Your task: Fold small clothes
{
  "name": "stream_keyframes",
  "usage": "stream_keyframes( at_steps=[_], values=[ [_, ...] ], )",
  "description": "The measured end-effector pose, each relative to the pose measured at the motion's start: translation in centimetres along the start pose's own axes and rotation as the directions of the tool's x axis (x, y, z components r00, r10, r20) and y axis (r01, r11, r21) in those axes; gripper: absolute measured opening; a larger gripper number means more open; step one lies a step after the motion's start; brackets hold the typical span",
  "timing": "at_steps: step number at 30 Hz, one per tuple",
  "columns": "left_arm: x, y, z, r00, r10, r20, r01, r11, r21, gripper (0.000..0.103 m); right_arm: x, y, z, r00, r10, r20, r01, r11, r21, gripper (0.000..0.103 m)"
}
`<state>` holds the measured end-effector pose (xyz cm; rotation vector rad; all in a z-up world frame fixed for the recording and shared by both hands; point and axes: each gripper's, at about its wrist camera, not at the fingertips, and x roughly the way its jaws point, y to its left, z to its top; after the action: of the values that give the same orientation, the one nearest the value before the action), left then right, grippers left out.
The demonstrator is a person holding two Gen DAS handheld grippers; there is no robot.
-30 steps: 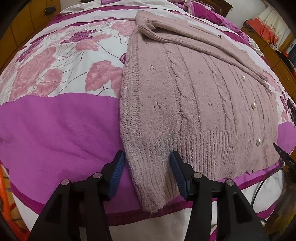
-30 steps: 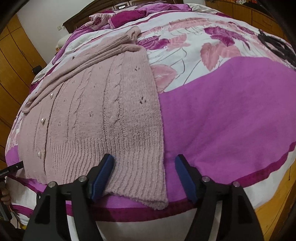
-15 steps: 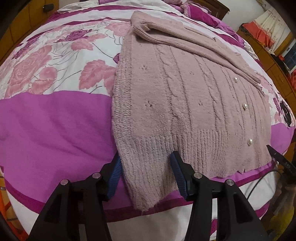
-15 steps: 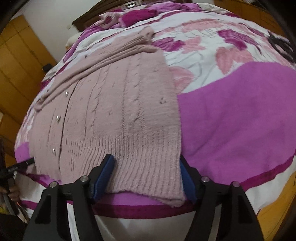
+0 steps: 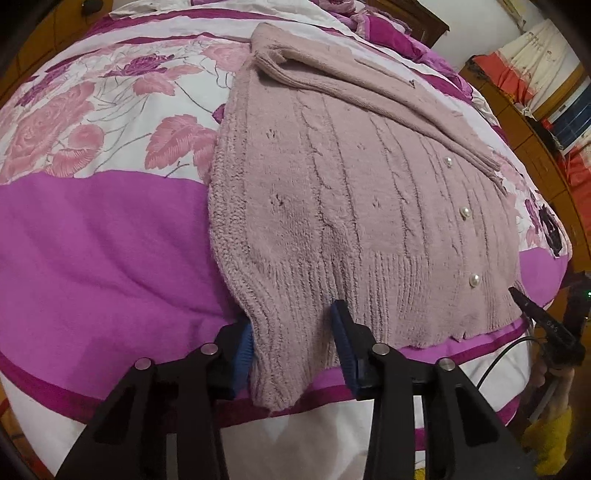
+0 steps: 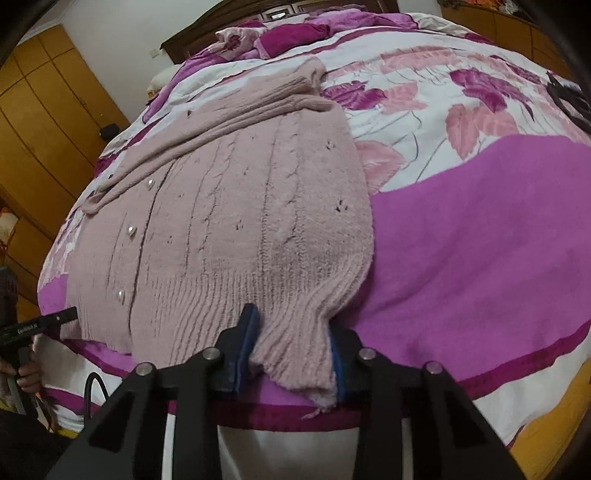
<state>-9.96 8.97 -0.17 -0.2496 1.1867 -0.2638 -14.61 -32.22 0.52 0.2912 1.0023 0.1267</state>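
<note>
A dusty-pink cable-knit cardigan [image 5: 351,206] with pearl buttons [image 5: 464,212] lies flat on the bed, one sleeve [image 5: 351,85] folded across its top. My left gripper [image 5: 291,326] is at the hem's left corner. Its jaws are closing and the ribbed knit is bunched between the blue pads [image 5: 341,332]. In the right wrist view the same cardigan [image 6: 240,229] spreads to the left. My right gripper [image 6: 291,339] is at the hem's right corner, jaws closing, with the cloth gathered tight between its pads [image 6: 246,332].
The bed carries a magenta, pink and white floral bedspread [image 5: 92,240] with crumpled bedding by the wooden headboard [image 6: 280,14]. Wooden wardrobes [image 6: 37,110] stand at the left, hanging clothes [image 5: 535,55] at the right. A dark item [image 6: 569,96] lies at the bed's far right.
Both pairs of jaws have narrowed around the hem corners, the right far more. The flat ribbed hem is now gathered and puckered between the pads.
</note>
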Motion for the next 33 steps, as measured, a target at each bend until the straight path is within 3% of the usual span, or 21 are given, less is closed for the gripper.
stream_keyframes(
  at_steps=[11, 14, 33],
  values=[
    [1.0, 0.6, -0.2, 1.0, 0.008, -0.017, -0.008, 1.0, -0.016, 0.018, 1.7, -0.4, 0.0, 0.999, 0.033, -0.015, -0.032, 0.999, 0.034, 0.046],
    [1.4, 0.5, -0.2, 0.999, 0.012, -0.036, -0.013, 1.0, -0.018, 0.018, 1.8, -1.0, -0.4, 0.998, 0.063, -0.002, -0.063, 0.996, 0.065, 0.053],
    [1.1, 0.8, -0.6, 0.999, -0.009, -0.032, 0.008, 1.0, -0.025, 0.02, 1.1, -0.2, -0.8, 0.998, 0.056, 0.014, -0.057, 0.997, 0.046, 0.056]
  ],
)
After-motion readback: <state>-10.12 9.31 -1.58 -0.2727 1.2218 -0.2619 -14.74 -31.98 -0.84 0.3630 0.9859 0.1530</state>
